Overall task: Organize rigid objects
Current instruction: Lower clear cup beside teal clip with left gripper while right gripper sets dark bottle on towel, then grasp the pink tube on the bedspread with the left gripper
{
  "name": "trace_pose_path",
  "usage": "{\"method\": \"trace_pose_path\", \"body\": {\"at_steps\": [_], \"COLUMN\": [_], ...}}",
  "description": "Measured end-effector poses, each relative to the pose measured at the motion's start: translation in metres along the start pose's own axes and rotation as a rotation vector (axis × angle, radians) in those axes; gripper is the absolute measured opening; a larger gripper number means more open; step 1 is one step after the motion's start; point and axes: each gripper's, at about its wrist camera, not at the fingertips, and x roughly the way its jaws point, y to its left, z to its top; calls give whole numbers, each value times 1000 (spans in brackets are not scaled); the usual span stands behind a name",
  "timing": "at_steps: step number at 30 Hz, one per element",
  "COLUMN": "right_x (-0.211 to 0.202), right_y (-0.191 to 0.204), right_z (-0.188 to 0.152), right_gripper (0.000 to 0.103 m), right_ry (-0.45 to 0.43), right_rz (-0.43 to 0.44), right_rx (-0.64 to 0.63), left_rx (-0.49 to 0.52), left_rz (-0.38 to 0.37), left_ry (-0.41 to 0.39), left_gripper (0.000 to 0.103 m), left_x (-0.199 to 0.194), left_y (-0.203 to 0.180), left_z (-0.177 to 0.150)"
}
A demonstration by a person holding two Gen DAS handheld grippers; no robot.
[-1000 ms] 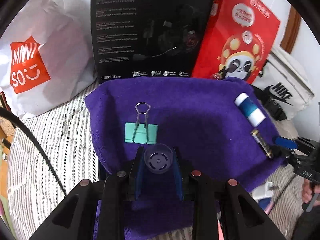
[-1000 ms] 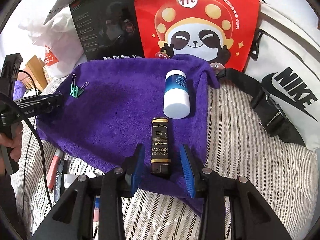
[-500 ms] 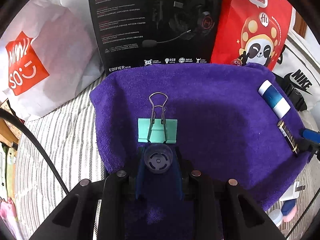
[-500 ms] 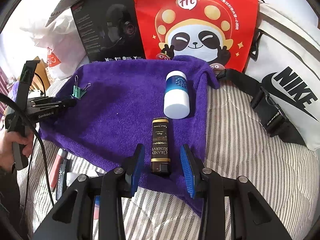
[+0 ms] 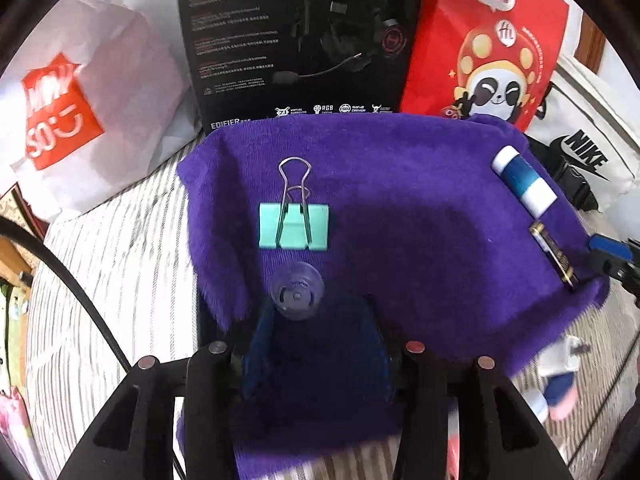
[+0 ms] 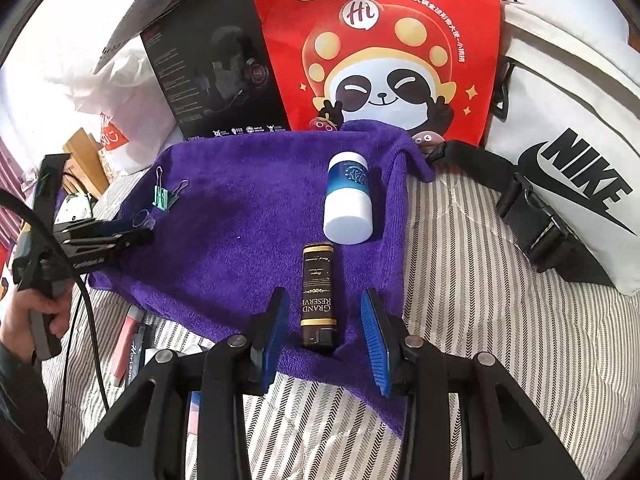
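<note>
A purple towel (image 5: pixel 400 208) (image 6: pixel 248 240) lies on the striped bed. On it are a green binder clip (image 5: pixel 294 226) (image 6: pixel 162 197), a blue-and-white bottle (image 5: pixel 524 186) (image 6: pixel 348 204) and a dark lighter (image 5: pixel 554 254) (image 6: pixel 319 304). A clear plastic cap (image 5: pixel 297 290) (image 6: pixel 143 218) lies on the towel just below the clip, at the tips of my left gripper (image 5: pixel 316 320), which is open around nothing. My right gripper (image 6: pixel 324 312) is open, its fingers either side of the lighter without touching it.
A black headset box (image 5: pixel 296 40), a red panda bag (image 6: pixel 376 48), a white Miniso bag (image 5: pixel 72 104) and a white Nike bag (image 6: pixel 572 184) stand behind and beside the towel. Pens and small items (image 6: pixel 128 344) lie off the towel's front-left edge.
My left gripper has opened and let go of the clear cap, which now rests on the towel below the binder clip. My right gripper stays open around the lighter.
</note>
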Motion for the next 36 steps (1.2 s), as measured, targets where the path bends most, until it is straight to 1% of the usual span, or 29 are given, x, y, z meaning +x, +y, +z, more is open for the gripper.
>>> {"method": "trace_pose_path", "body": {"at_steps": [4,8,12,14,16,22,29,31,32,35,36], "right_x": [-1,-1,-1,-1,-1,-2,-2,-2,-3,-3,-4], "right_y": [-2,-3,-2,-2,-2,-3,-1,0,1,1,0], "right_z": [0,0,-1,-1,-1,-1,-1,-2,-2,-2,-2], "right_gripper": [37,38,38,38,38,38,38,38,38,39,43], "right_ry": [-1,-2,-2,-3,-3,-6,-6,-7,-7,-9,-9], "right_rz": [13,19,14,14,18,26,9,2,-2,-8,-12], "right_rx": [10,13,10,8,11,13,-7,-15,-19,-25,-24], "left_rx": [-2,25,52,68,78,76,106,125,132,119,117], "left_rz": [7,20,-2,-1,-16,-32,20,55,72,65,61], "left_ry": [-22,-36,-19,-13,6,43,61,73,65,60,56], "left_gripper": [42,42,42,42,42,42,44,46,47,47,47], "left_x": [-24,-52,-63,-62,-60,-49,-44,-42,-43,-46,-46], "left_y": [-6,-21,-39,-47,-55,-70,-79,-78,-77,-70,-70], "left_z": [-15,-31,-45,-50,-58,-75,-82,-86,-88,-92,-92]}}
